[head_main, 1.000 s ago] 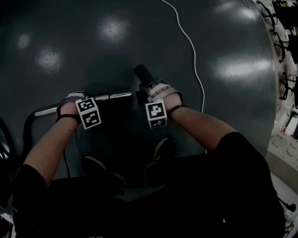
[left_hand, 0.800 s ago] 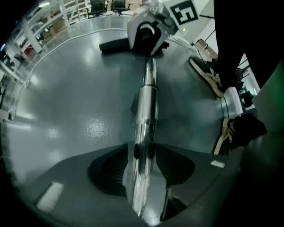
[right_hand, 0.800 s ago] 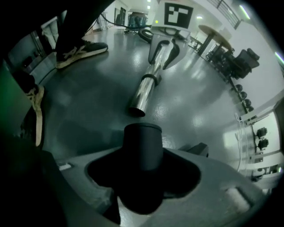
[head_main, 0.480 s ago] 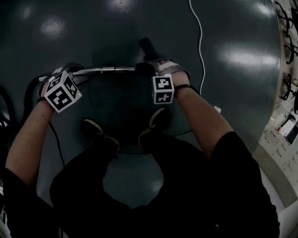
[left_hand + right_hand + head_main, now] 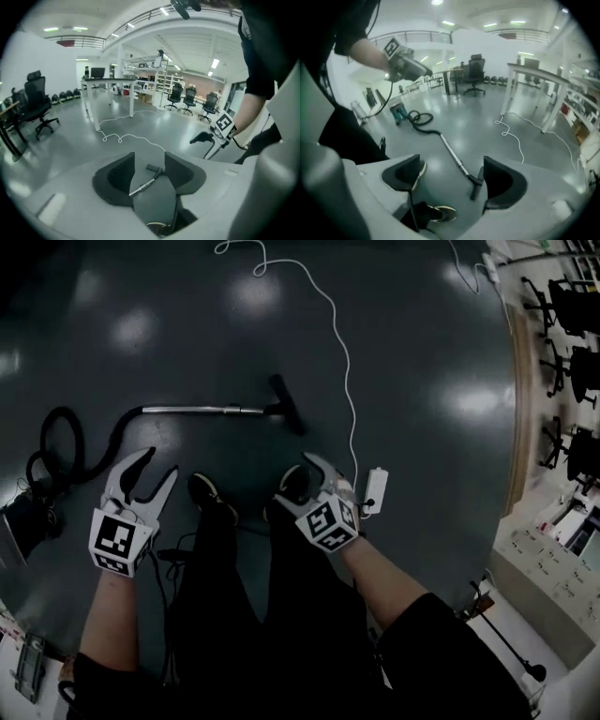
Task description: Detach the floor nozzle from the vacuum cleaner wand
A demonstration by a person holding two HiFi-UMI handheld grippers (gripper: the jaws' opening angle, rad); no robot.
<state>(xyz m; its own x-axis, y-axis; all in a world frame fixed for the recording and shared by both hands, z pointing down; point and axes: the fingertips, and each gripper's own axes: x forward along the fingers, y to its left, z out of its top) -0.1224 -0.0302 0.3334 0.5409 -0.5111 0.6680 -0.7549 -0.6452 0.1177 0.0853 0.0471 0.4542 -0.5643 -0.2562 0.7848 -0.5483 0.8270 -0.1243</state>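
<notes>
Standing upright over a dark glossy floor (image 5: 431, 521) – person seen from above, a gripper in each hand, both held up well clear of the vacuum parts.

Left gripper (image 5: 162, 461): jaws spread wide, nothing between the pads. They have just been easing in a little but stand far apart. The left gripper view shows only floor through the gap, with the wand and nozzle small and far below.

Right gripper (image 5: 298, 479): jaws spread wide and just been opening further, nothing clamped. The right gripper view shows bare floor, the nozzle and one shoe through the gap; none of them touch the pads.

Floor nozzle (image 5: 286, 404): dark, short bar, lying on the floor beyond the person's feet, set crosswise at the right end of the wand (image 5: 187, 410). It looks joined to the wand end by a dark elbow; cannot tell whether the joint is locked. Wand is a metal tube lying flat, running left to right in the head view.

Black hose (image 5: 70, 442) curls off the wand's left end in a loop toward a teal canister (image 5: 397, 114) at the far left.

Thin white cable (image 5: 339, 343) snakes across the floor just right of the nozzle – it ends at a white plug block (image 5: 374, 491) beside the right gripper.

Shoes (image 5: 211, 498) planted on the floor between the two grippers. Office chairs (image 5: 577, 306) line the right edge.
</notes>
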